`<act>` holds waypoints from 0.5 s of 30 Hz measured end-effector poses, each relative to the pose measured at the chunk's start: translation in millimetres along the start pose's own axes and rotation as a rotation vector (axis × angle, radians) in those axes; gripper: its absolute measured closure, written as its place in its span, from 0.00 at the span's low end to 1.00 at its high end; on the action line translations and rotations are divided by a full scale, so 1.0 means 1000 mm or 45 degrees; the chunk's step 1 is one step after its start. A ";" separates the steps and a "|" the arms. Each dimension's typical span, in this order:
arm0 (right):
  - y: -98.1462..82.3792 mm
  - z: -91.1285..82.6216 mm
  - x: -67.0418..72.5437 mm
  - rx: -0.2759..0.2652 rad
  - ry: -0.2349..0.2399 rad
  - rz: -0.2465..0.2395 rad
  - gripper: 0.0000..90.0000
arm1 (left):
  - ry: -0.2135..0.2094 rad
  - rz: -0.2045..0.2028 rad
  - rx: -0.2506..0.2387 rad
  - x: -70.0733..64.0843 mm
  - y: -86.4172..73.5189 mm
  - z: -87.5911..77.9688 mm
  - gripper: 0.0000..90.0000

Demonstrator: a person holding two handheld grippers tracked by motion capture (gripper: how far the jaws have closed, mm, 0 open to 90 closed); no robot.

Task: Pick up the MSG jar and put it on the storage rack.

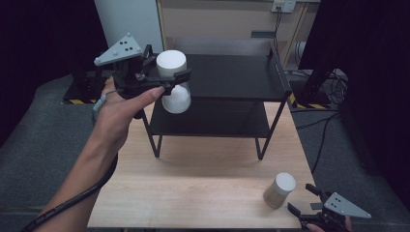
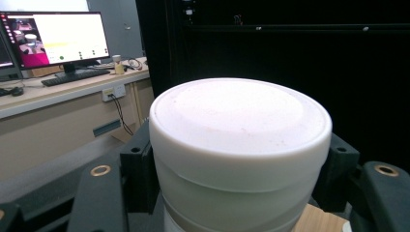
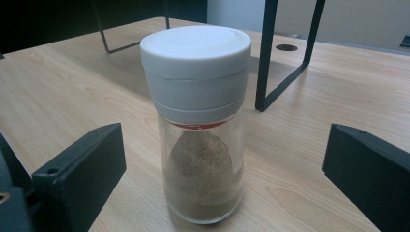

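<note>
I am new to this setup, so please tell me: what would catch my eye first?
First, the white-lidded jar held in the air by the left tool, in front of the black shelf. Then a second jar of brown powder, standing on the wooden table near its right edge, before the open right tool.

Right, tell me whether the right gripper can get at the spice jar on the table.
Probably yes: the right gripper is open, the spice jar stands upright just ahead of it, with bare table between.

My white-lidded jar (image 1: 173,81) hangs upright above the table, level with the black shelf rack's (image 1: 227,77) top tier, at its left end.
</note>
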State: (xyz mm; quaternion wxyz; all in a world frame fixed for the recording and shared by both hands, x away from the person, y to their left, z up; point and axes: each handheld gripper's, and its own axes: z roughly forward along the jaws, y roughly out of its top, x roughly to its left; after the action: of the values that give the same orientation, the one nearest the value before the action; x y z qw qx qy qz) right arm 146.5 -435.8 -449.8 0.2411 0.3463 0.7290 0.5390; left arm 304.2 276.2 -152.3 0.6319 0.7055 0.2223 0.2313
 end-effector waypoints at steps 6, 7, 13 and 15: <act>-0.001 0.001 -0.001 0.008 0.002 -0.001 0.03 | 0.017 0.006 0.005 0.010 0.008 0.016 0.37; -0.001 0.001 -0.001 0.008 0.002 -0.001 0.03 | 0.019 0.012 0.009 0.012 0.010 0.019 0.37; -0.003 0.002 -0.002 0.010 0.007 0.015 0.03 | 0.042 -0.001 0.019 0.026 0.007 0.035 0.37; -0.004 0.002 -0.002 0.012 0.008 0.017 0.03 | 0.049 -0.007 0.024 0.029 0.005 0.040 0.37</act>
State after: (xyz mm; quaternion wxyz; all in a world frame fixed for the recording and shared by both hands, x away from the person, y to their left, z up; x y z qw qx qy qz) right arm 148.6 -437.0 -453.9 0.2334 0.3505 0.7300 0.5383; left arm 352.0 261.8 -149.5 0.6213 0.7063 0.2387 0.2410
